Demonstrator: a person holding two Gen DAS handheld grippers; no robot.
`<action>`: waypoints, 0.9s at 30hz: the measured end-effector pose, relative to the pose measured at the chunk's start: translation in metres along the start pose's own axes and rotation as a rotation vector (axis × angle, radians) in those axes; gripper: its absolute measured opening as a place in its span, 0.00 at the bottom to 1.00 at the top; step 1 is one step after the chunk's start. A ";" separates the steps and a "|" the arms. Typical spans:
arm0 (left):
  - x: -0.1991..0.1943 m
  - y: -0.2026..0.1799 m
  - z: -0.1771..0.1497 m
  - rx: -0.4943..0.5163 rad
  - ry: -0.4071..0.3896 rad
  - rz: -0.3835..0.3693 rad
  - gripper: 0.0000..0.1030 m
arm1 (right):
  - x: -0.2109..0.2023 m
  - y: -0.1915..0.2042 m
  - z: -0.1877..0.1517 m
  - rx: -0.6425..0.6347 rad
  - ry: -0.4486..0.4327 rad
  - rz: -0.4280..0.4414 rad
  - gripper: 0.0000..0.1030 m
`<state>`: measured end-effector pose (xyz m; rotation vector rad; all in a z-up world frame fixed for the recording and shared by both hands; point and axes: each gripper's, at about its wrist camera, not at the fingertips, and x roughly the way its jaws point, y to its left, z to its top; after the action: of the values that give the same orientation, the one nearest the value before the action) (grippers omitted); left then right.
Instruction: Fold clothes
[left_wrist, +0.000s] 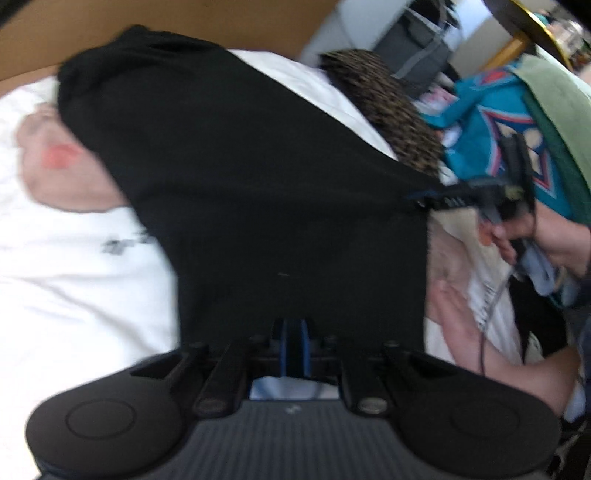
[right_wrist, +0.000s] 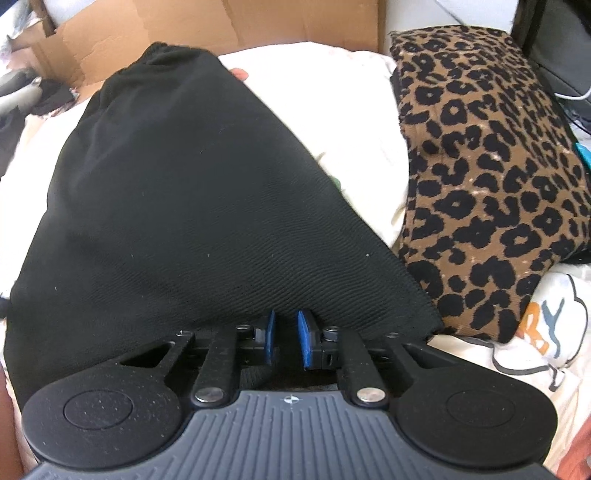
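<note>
black garment (right_wrist: 173, 206) stretched between our two tongs, over a pile of pale laundry on the bed. its far end, bunched and gathered like a waistband, lies at the top of the pile; the near hem is lifted toward us.

left gripper (left_wrist: 293, 343): blue pads pressed close together with the black hem between them, so we read it as clamped on the garment. the left view is blurred, so fine detail is lost.

right gripper (right_wrist: 286, 341): blue pads a little apart, the ribbed hem lying across their tips. whether cloth is pinched between them we cannot tell from its own view. in the left view this gripper (left_wrist: 424, 199) shows at the garment's right corner, the cloth drawn taut to its tip, a hand (left_wrist: 524, 232) around its handle.

under the garment: white shirt (left_wrist: 74, 280) with a dark mark and a pink patch further back. just beside the garment on the right, touching its edge, a leopard-print cloth (right_wrist: 487, 177), folded. further right in the left view, a teal printed cloth (left_wrist: 484, 133) and a green one (left_wrist: 554, 107). cardboard (right_wrist: 221, 26) stands behind the pile.
</note>
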<state>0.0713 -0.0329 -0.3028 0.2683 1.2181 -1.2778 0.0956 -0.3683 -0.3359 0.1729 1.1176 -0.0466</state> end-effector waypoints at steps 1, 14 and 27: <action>0.006 -0.003 0.001 0.003 0.015 -0.022 0.08 | -0.002 0.002 0.001 0.006 -0.008 0.007 0.24; 0.057 -0.004 0.015 -0.013 0.067 -0.103 0.08 | -0.014 0.087 -0.010 -0.164 0.095 0.286 0.29; 0.024 0.017 -0.027 -0.168 0.130 -0.117 0.29 | -0.008 0.146 -0.018 -0.351 0.146 0.361 0.29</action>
<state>0.0659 -0.0205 -0.3401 0.1612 1.4618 -1.2649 0.0942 -0.2220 -0.3199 0.0618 1.2070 0.4876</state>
